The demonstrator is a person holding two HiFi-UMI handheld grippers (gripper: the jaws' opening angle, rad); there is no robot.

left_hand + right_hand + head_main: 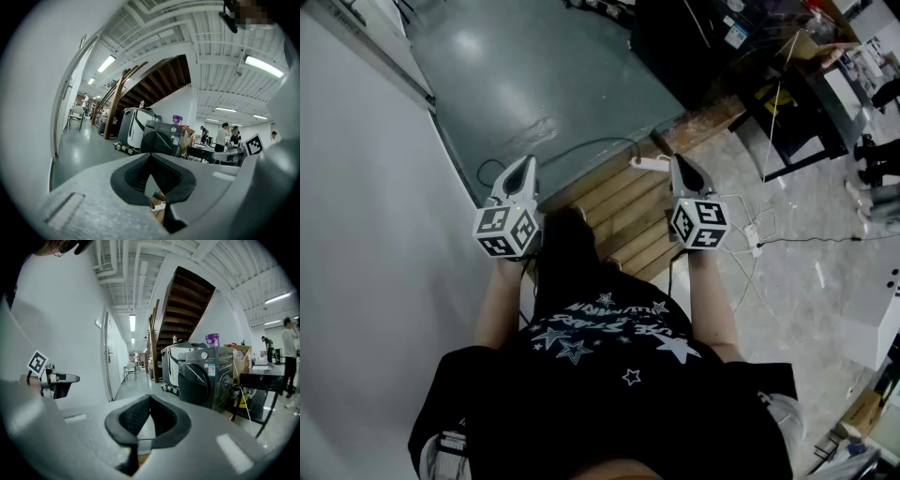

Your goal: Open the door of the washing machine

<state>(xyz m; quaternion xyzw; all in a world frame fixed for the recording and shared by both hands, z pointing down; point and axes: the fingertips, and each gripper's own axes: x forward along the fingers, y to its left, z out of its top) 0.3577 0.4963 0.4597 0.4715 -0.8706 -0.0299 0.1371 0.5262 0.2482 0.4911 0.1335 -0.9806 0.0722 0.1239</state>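
Both clenched and empty, the left gripper (150, 155) and right gripper (150, 397) hover well apart from the dark grey front-loading washing machine (206, 376), ahead to their right.

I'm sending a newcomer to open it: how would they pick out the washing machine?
Find the brown wooden staircase; appliances stand in a row below it. The dark grey front-loading washing machine is the nearest one, beside the black table. Unlike the white-and-black unit behind it, it has a round dark door.
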